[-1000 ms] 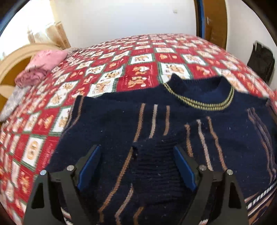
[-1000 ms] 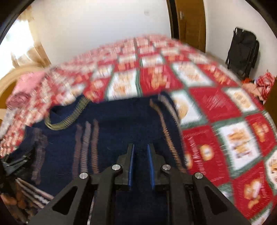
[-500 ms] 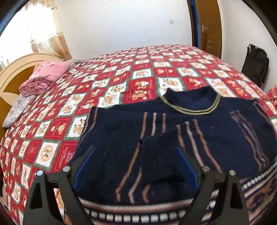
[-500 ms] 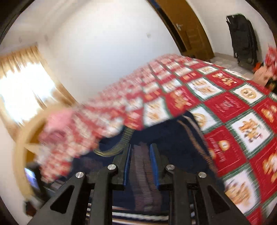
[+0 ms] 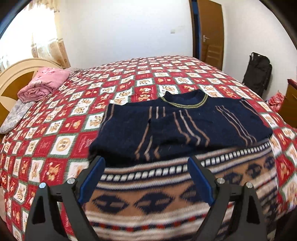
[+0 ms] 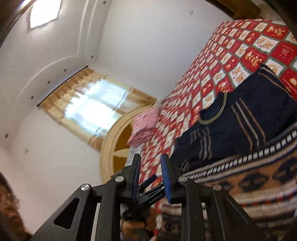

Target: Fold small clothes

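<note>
Bedspread (image 5: 78, 103) bears sweater (image 5: 185, 122), pink blanket (image 5: 44, 83).

A bedroom with plain white walls (image 5: 120, 33). A large bed (image 5: 55, 129) fills the middle, covered by a red, white and green patchwork bedspread (image 5: 167, 74) printed with small orange figures. At its left end stands a rounded cream and brown headboard (image 5: 11, 79), with a folded pink blanket (image 5: 44, 83) and a grey floral cloth (image 5: 16, 115) lying near it. Behind the headboard, a bright window (image 6: 92, 103) glows through pale gold patterned curtains (image 5: 61, 53). On the far wall are a light switch (image 5: 173, 31) and a brown wooden door (image 5: 209, 35) with a metal handle. A black bag (image 5: 257, 72) leans against the right wall. The white ceiling has stepped mouldings and a lit panel (image 6: 44, 13).
</note>
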Demonstrator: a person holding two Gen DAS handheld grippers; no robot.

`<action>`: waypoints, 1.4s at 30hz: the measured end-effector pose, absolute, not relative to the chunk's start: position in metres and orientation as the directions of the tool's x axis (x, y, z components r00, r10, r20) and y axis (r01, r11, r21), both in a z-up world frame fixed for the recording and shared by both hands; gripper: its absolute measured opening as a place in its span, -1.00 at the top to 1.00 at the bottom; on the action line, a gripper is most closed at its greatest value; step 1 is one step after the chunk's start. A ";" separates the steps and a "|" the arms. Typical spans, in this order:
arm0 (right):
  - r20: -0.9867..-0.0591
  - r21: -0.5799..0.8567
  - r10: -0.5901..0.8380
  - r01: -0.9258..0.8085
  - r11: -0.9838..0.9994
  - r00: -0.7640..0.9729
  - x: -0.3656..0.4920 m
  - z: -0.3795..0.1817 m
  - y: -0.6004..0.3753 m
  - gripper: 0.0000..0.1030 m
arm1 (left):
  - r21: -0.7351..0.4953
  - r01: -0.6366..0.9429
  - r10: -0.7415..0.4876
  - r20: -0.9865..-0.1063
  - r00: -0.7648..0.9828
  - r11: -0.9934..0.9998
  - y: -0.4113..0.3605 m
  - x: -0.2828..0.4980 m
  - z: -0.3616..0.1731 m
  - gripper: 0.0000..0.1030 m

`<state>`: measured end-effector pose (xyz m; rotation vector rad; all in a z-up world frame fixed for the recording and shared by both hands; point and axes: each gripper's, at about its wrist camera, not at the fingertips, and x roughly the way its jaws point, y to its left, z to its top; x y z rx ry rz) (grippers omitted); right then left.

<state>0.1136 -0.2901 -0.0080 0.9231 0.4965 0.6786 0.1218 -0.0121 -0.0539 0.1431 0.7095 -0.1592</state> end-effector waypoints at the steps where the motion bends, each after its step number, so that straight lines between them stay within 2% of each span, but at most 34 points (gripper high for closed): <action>1: -0.100 0.846 0.724 -0.324 0.423 0.682 0.104 -0.005 -0.295 0.54 | 0.072 0.201 -0.107 -0.652 0.751 0.977 -0.004 0.114 -0.053 -0.85; 8: -0.180 0.782 0.733 -0.357 0.511 0.656 0.004 0.024 -0.320 0.51 | 0.120 0.223 -0.107 -0.605 0.789 0.967 0.047 0.064 -0.046 -0.91; 11: -0.200 0.764 0.722 -0.356 0.538 0.662 -0.044 0.039 -0.331 0.22 | 0.108 0.234 -0.128 -0.587 0.799 0.966 0.066 0.048 -0.044 -0.93; 13: -0.163 0.759 0.716 -0.377 0.531 0.679 -0.076 0.049 -0.340 -0.14 | 0.060 0.265 -0.181 -0.584 0.791 0.962 0.081 0.036 -0.042 -0.94; 15: -0.164 0.736 0.694 -0.381 0.559 0.701 -0.099 0.055 -0.344 -0.43 | 0.048 0.281 -0.199 -0.590 0.782 0.959 0.088 0.027 -0.043 -0.96; 19: -0.290 0.655 0.580 -0.284 0.700 0.761 -0.108 0.037 -0.330 -0.45 | 0.116 0.189 -0.090 -0.572 0.815 0.975 0.077 0.025 -0.036 -0.96; 23: -0.422 0.606 0.538 -0.215 0.766 0.730 -0.082 0.000 -0.299 -0.45 | 0.110 0.192 -0.087 -0.608 0.789 0.975 0.068 0.019 -0.044 -0.96; 27: -0.543 0.621 0.542 -0.128 0.773 0.641 -0.047 -0.052 -0.273 -0.45 | 0.198 0.162 0.000 -0.633 0.774 0.967 0.054 0.017 -0.058 -0.96; 30: -0.640 0.559 0.509 -0.105 0.822 0.576 -0.035 -0.083 -0.250 -0.45 | 0.191 0.154 0.008 -0.649 0.761 0.969 0.057 0.016 -0.061 -0.96; 34: -0.687 0.513 0.485 -0.111 0.851 0.542 -0.031 -0.096 -0.238 -0.45 | 0.193 0.134 0.031 -0.669 0.742 0.972 0.059 0.017 -0.066 -0.96; 38: -0.682 0.509 0.472 -0.101 0.855 0.559 -0.033 -0.095 -0.245 -0.45 | 0.210 0.139 0.049 -0.698 0.715 0.968 0.055 0.018 -0.068 -0.96; 42: -0.670 0.547 0.501 -0.093 0.832 0.549 -0.036 -0.096 -0.253 -0.45 | 0.260 0.211 0.038 -0.709 0.704 0.942 0.053 0.002 -0.075 -0.96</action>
